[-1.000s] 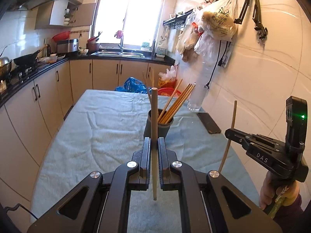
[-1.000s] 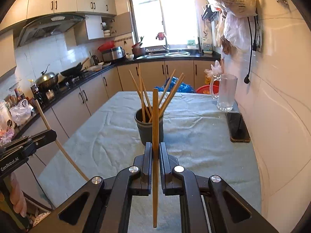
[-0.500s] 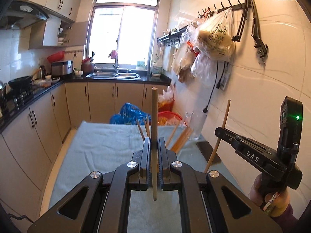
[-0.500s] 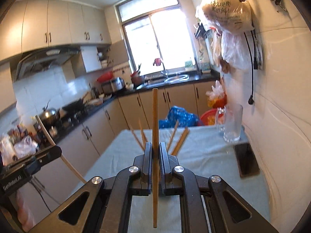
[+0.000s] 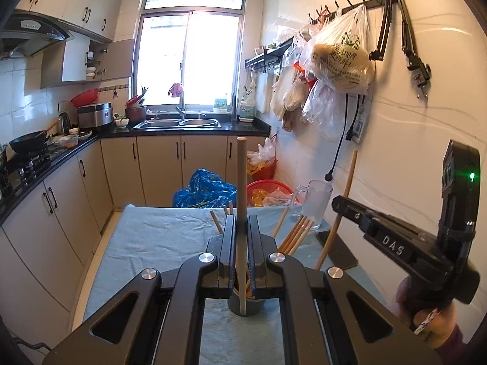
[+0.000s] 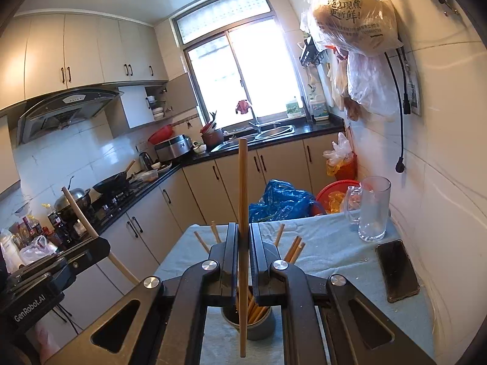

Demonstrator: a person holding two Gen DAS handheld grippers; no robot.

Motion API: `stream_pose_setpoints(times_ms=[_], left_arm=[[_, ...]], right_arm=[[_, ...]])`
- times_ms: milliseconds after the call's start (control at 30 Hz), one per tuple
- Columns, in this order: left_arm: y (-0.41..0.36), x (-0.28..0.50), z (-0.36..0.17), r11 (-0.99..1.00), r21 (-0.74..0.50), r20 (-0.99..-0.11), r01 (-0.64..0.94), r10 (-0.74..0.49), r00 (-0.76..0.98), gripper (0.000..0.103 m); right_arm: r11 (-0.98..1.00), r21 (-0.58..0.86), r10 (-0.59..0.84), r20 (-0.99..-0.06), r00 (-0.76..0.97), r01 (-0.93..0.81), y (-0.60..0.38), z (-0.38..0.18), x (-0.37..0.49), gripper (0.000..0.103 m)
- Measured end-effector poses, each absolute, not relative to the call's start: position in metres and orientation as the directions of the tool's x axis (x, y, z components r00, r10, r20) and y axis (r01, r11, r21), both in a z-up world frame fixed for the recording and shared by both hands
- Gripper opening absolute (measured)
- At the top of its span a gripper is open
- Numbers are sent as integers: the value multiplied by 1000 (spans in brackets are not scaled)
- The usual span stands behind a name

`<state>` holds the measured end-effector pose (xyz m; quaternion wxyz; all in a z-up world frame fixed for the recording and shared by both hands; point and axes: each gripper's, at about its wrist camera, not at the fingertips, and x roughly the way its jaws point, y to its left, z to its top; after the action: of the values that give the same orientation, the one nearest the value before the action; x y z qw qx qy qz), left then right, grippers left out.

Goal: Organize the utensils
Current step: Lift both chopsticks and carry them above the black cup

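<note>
Above the dark holder (image 6: 248,324), each tool grips one seemingly wooden chopstick (image 5: 241,213).

Holder (image 6: 249,324) with splayed chopsticks (image 6: 293,251) blocks centre; glass mug (image 6: 373,210), phone (image 6: 397,270) crowd wall side; table (image 5: 158,243) left open.

The grey holder (image 5: 243,304) is mostly hidden behind the left gripper (image 5: 242,243); its bundled chopsticks (image 5: 296,232) show only tips. The table (image 6: 334,243) runs under both frames' bottom edges.
</note>
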<state>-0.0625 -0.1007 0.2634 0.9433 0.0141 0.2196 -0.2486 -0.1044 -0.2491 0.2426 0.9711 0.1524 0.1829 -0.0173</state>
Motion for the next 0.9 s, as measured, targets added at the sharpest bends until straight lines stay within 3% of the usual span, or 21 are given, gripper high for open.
stream_pose_setpoints(times_ms=[500, 900], left_arm=[[-107, -66, 247, 895, -11, -471, 446, -399, 787, 6], [-107, -62, 250, 879, -64, -494, 473, -440, 750, 6]], right_arm=[[949, 296, 10, -365, 931, 106, -258, 241, -114, 8], [949, 298, 4, -344, 939, 105, -258, 250, -116, 8]])
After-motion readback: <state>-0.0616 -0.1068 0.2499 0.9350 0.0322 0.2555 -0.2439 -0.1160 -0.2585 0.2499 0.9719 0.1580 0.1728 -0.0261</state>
